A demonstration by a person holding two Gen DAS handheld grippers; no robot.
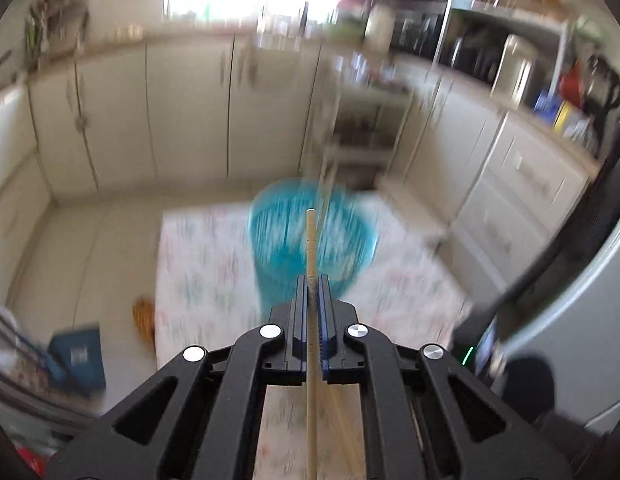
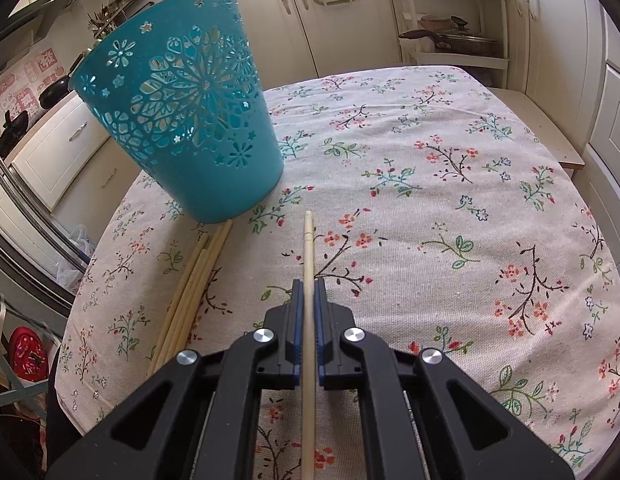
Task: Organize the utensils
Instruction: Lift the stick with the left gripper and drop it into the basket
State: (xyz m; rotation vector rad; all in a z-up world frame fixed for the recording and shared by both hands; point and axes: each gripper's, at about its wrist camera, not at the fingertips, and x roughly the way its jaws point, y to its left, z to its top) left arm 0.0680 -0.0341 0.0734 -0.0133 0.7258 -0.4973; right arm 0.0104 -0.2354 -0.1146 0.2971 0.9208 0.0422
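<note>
A: How far along is the tidying?

B: Early, I'd judge. The left gripper [image 1: 310, 280] is clamped on one wooden chopstick [image 1: 310, 236], its tip pointing toward the teal basket [image 1: 310, 236] standing on the flowered tablecloth [image 1: 197, 280]. That view is badly smeared, so I can't tell whether anything already sits inside the basket.

A: And the other hand?

B: The right gripper [image 2: 308, 286] is closed tight on a pale chopstick [image 2: 308, 248], held above the cloth just beside the basket's base. Neither stick is in the basket yet.

A: Anything left on the table?

B: A loose bundle of chopsticks [image 2: 189, 280] lies flat on the cloth to the left of the right gripper, their far ends touching or nearly touching the basket's foot (I count about four, though they overlap). So both held sticks need dropping in, then that bundle remains to be collected.
</note>
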